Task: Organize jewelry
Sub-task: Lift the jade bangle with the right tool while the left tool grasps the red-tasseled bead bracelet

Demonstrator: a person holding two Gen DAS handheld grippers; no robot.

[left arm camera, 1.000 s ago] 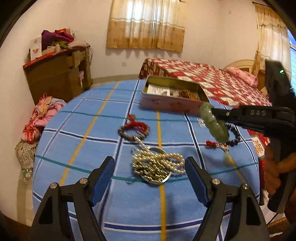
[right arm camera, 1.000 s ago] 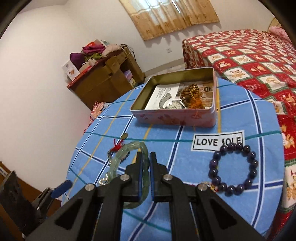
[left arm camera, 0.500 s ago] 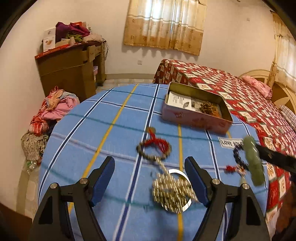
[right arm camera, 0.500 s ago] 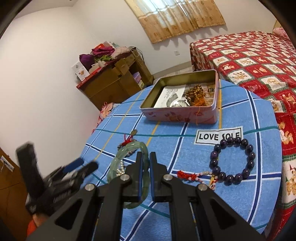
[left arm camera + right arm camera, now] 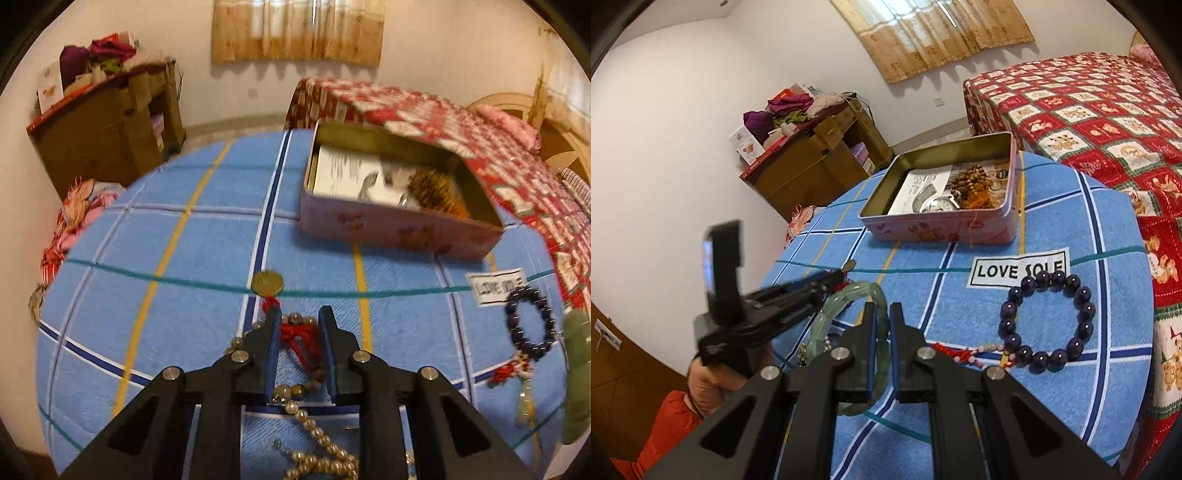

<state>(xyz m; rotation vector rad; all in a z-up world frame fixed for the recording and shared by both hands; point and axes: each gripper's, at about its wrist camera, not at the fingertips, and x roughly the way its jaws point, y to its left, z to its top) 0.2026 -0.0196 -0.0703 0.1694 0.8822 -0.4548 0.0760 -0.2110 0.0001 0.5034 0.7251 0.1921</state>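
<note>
Covering most of both views: a round table under a fuzzy blue cloth [image 5: 207, 236] crossed by yellow, navy and teal lines, with a sewn white label [image 5: 1019, 267] reading LOVE SOLE.

Sitting at upper centre of the right view and upper right of the left view: a rectangular pink tin [image 5: 945, 229], gold metal inside, lidless, holding printed paper, a steel watch [image 5: 936, 203] and a heap of brown wooden beads [image 5: 971, 182] with orange thread.

Reaching in at lower left of the right view: the left gripper [image 5: 297, 317], black plastic with blue pads. Jaws having just been closing, now narrow but not meeting; straddling a beaded bracelet with red tassel [image 5: 299, 338] lying on the cloth. Cannot tell whether the pads are pressing it.

Filling the bottom of the right view: the right gripper [image 5: 881, 314], pinching a chunky pale green jade bangle [image 5: 849, 295], lifted off the cloth.

Lying flat at right in both views: a round bracelet of glossy dark purple beads [image 5: 1047, 319] with a red cord tail.

Trailing along the bottom of the left view: a strand of cream pearls [image 5: 317, 439].

Resting at centre of the left view: a small gold disc [image 5: 266, 283] on red cord.
</note>
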